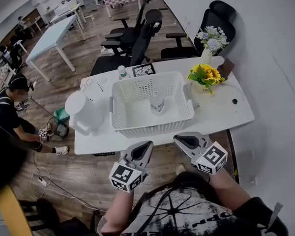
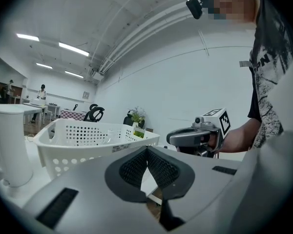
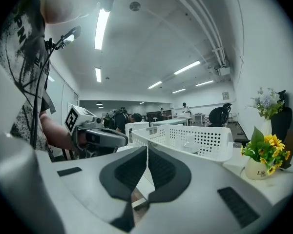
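Note:
My left gripper (image 1: 146,147) and right gripper (image 1: 182,139) hover side by side just off the near edge of a white table (image 1: 221,114). Both are shut with nothing between the pads. Straight ahead stands a white perforated basket (image 1: 152,127) holding a small clear container (image 1: 157,102). In the left gripper view the shut left gripper (image 2: 147,150) points at the basket (image 2: 88,140), with the right gripper (image 2: 195,136) to its right. In the right gripper view the right gripper (image 3: 147,149) faces the basket (image 3: 195,140), and the left gripper (image 3: 100,136) is beside it.
A white jug (image 1: 83,113) stands left of the basket and a pot of sunflowers (image 1: 205,76) to its right. A vase of pale flowers (image 1: 211,38) is at the back corner. Black office chairs (image 1: 132,38) crowd behind the table. A seated person (image 1: 10,112) is at the left.

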The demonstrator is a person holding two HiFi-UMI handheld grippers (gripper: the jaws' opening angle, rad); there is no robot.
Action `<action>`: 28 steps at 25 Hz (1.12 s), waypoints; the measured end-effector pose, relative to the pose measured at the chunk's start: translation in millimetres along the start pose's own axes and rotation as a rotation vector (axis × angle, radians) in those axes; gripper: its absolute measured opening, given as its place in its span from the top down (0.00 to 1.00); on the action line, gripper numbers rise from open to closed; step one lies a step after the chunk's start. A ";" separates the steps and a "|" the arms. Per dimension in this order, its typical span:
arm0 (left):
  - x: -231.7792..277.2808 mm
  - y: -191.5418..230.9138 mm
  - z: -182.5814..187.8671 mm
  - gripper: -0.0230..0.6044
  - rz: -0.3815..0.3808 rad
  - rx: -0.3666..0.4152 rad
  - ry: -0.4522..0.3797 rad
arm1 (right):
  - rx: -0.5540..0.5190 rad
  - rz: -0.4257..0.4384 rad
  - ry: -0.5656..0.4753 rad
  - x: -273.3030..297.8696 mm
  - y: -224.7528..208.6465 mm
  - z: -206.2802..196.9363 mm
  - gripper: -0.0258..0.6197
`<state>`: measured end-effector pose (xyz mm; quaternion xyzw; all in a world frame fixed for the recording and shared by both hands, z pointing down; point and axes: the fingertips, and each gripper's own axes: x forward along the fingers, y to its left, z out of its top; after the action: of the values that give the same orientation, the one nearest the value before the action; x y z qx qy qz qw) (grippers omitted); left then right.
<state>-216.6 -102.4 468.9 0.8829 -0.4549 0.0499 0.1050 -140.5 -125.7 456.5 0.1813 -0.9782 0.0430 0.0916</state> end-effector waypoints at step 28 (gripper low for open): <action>77.6 21.6 56.2 0.95 0.157 0.020 0.011 | -0.057 0.300 -0.046 -20.4 -63.8 29.7 0.92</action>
<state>-189.5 -189.1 431.6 0.8453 -0.5214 0.0675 0.0947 -103.5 -181.4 426.7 0.0316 -0.9970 0.0242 0.0667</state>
